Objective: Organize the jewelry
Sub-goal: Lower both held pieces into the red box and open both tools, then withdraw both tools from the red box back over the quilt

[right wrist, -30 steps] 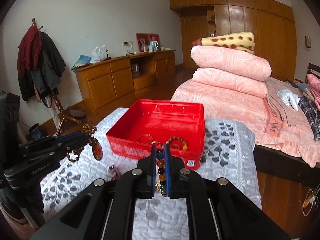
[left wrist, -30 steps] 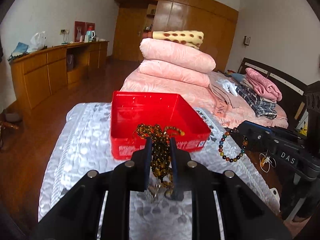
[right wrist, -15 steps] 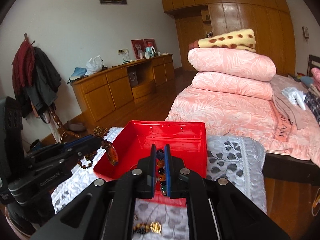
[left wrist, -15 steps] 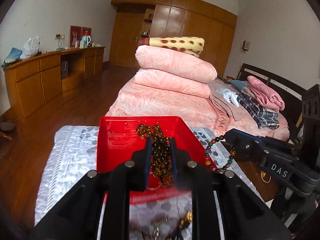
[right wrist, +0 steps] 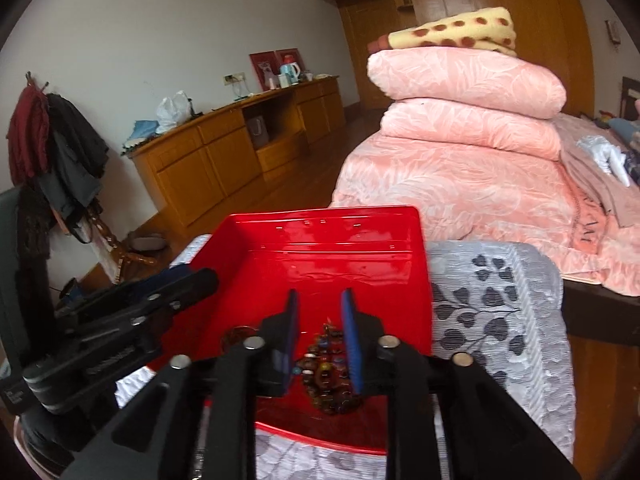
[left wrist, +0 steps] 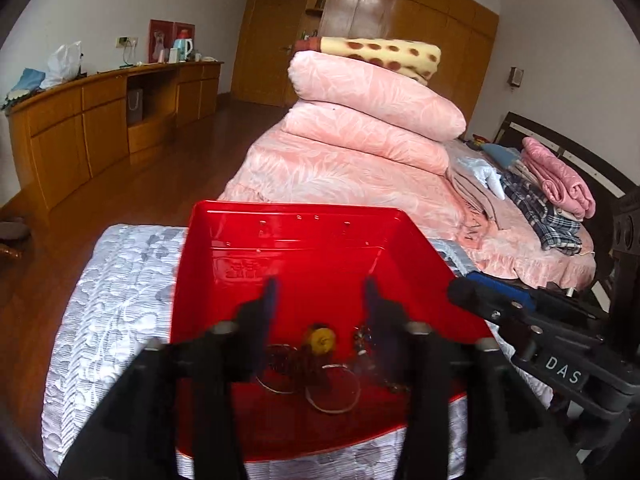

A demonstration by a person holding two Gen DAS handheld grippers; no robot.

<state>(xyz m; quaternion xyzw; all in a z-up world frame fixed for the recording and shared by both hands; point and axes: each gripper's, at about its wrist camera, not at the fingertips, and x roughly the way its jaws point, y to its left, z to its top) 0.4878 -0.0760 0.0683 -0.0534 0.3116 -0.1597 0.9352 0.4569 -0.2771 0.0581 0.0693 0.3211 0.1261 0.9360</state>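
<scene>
Both tools hang over the shallow red plastic tray [left wrist: 304, 248] with fingers spread apart, holding nothing. Below the left tool [left wrist: 320, 300] lie thin metal bangles [left wrist: 332, 394] and a yellow bead [left wrist: 322, 340]. Under the right tool [right wrist: 320, 304] a multicoloured beaded bracelet [right wrist: 328, 368] rests on the tray floor.

Beaded bracelets [right wrist: 329, 376] apparently inside red tray [right wrist: 340, 248].
</scene>
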